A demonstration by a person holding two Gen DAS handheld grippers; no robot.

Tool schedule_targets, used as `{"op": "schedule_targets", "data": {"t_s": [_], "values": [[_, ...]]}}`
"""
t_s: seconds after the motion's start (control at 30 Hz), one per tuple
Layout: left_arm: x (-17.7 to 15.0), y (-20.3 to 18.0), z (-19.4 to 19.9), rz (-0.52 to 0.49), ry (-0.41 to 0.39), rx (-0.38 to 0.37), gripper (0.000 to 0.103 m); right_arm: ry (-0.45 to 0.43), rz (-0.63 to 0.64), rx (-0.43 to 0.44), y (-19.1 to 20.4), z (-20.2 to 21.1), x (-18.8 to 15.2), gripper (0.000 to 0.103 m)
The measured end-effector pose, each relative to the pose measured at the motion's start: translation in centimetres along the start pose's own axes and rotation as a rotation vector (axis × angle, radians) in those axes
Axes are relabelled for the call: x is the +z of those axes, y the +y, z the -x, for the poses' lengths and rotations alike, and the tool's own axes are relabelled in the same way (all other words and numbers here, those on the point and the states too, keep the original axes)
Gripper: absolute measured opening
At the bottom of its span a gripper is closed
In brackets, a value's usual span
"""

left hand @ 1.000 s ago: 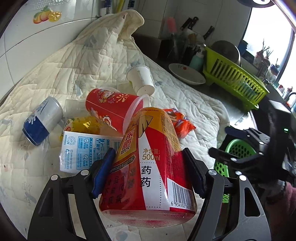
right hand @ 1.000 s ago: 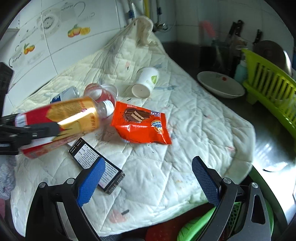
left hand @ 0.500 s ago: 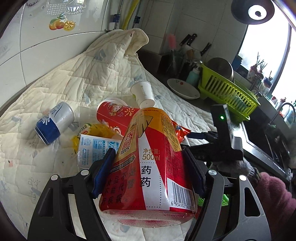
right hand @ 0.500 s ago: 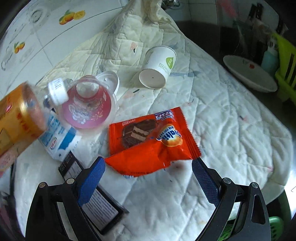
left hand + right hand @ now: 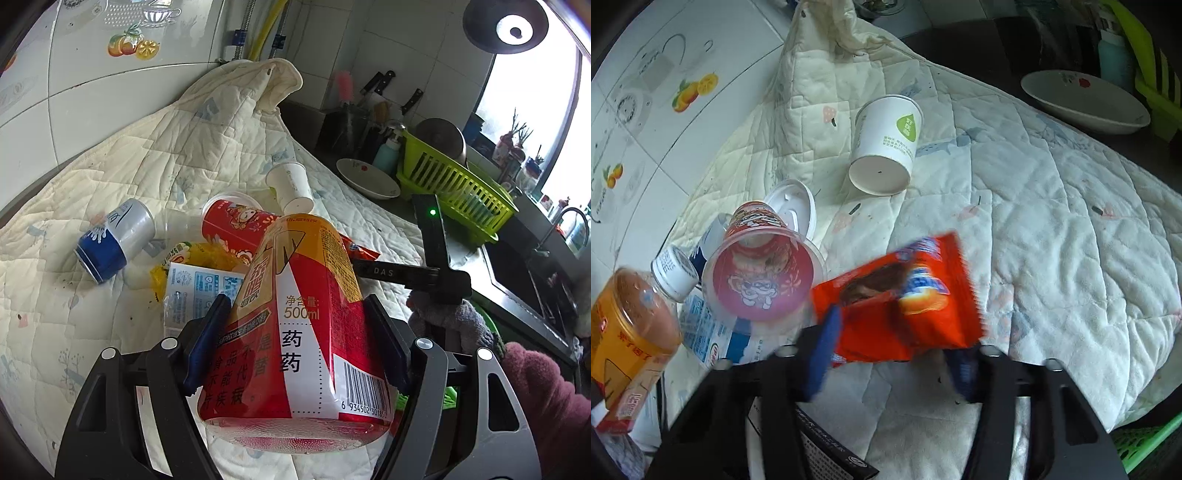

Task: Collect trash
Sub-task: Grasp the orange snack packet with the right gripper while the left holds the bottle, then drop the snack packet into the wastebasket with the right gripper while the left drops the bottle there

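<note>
Orange foil snack wrapper [image 5: 908,306], flat a second ago, crumples as the right gripper [image 5: 894,354] closes around it; left gripper [image 5: 295,347] clamps the red-and-gold plastic bottle [image 5: 295,325]; both need binning.

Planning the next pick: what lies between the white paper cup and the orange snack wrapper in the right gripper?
In the right wrist view, only bare quilted cloth lies between the white paper cup and the orange snack wrapper on which the right gripper is closing.
</note>
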State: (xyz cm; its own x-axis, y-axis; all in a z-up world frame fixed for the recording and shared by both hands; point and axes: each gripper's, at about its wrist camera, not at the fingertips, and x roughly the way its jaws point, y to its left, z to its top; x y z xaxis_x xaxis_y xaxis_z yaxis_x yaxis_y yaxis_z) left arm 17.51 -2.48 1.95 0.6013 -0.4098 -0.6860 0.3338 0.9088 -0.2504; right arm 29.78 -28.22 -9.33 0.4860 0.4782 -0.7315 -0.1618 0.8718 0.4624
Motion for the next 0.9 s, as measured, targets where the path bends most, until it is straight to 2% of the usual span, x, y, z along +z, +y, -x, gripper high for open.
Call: {"op": "schedule_targets", "data": {"t_s": [0.07, 0.27, 0.5, 0.7, 0.83, 0.9], "values": [[-0.1, 0.0, 0.0, 0.002, 0.0, -0.003, 0.072, -0.013, -0.02, 0.016, -0.4, 0.3, -0.2, 0.03], [-0.4, -0.5, 0.1, 0.0, -0.002, -0.018, 0.072, -0.061, -0.052, 0.032, -1.0, 2.1, -0.9, 0.019], [-0.8, -2.3, 1.1, -0.016, -0.02, -0.055, 0.072, -0.144, -0.008, -0.001, -0.1, 6.9, -2.5, 0.019], [-1.5, -5.2, 1.8, -0.052, -0.024, -0.108, 0.072, -0.201, 0.032, -0.071, -0.1, 13.0, -5.6, 0.019], [-2.1, -7.4, 2.3, -0.082, -0.03, -0.149, 0.072, -0.221, 0.053, -0.15, -0.8, 16.6, -8.9, 0.019], [-2.3, -8.7, 2.5, -0.101, -0.03, -0.173, 0.072, -0.222, 0.054, -0.217, -1.7, 18.2, -10.8, 0.02]]}}
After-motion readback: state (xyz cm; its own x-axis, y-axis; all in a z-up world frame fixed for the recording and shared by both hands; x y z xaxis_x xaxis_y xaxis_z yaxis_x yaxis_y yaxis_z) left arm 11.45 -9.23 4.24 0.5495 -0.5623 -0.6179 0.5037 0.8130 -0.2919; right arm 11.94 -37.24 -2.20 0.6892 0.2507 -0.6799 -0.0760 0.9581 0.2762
